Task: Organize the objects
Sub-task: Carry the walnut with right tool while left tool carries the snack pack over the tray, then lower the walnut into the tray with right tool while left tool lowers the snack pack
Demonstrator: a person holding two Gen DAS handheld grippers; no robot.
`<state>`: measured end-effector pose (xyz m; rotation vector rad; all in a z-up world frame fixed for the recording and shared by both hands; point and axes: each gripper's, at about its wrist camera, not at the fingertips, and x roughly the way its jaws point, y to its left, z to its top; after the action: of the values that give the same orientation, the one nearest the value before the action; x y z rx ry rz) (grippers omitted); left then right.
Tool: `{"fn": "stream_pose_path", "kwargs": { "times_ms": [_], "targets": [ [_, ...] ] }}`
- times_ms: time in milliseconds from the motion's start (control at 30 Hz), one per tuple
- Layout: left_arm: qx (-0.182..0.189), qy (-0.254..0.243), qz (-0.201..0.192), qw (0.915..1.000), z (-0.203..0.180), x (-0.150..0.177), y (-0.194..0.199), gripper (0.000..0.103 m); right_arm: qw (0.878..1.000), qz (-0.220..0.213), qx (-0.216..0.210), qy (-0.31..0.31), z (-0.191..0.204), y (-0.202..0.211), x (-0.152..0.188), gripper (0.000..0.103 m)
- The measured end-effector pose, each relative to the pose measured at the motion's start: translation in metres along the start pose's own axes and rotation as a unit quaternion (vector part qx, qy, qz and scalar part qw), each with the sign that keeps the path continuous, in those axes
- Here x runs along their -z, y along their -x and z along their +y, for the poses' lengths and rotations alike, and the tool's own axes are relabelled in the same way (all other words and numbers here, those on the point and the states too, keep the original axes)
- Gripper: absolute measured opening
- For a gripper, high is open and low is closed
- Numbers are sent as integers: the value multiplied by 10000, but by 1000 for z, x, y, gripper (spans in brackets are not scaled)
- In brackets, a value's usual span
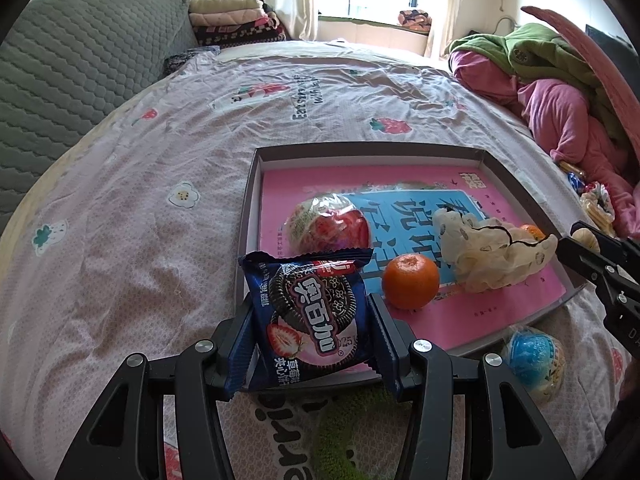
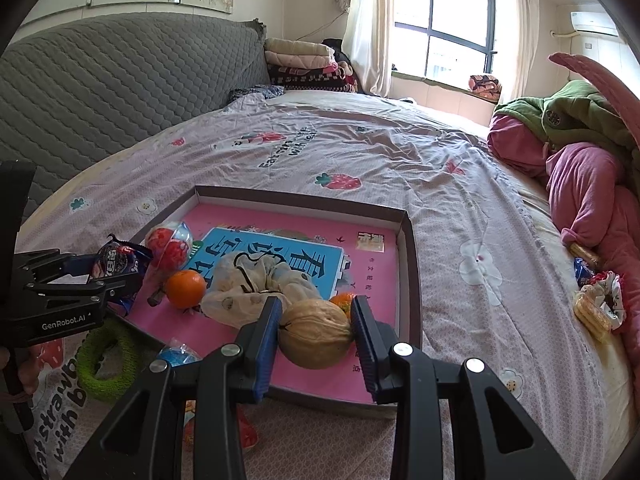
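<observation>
Your left gripper (image 1: 310,330) clamps a blue cookie packet (image 1: 310,316) over the tray's (image 1: 250,196) near corner; your right gripper (image 2: 316,334) pinches a walnut (image 2: 314,334) above the tray's pink floor.

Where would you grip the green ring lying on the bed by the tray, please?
Pinch the green ring across one side of its band, one finger through the hole, coming from above: it lies flat on the sheet, outside the tray.

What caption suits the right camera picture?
Right gripper holds a walnut over the tray on the bed.
</observation>
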<state>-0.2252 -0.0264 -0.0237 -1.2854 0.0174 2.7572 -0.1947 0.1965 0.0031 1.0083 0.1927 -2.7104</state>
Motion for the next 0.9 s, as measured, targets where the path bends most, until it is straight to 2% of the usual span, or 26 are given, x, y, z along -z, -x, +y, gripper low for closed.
{"fn": "stream_pose_path", "kwargs": {
  "times_ms": [900],
  "targets": [
    [69, -1, 137, 9999, -2, -2, -22, 54, 9989, 471, -58, 48, 5, -34, 14, 36]
  ]
}}
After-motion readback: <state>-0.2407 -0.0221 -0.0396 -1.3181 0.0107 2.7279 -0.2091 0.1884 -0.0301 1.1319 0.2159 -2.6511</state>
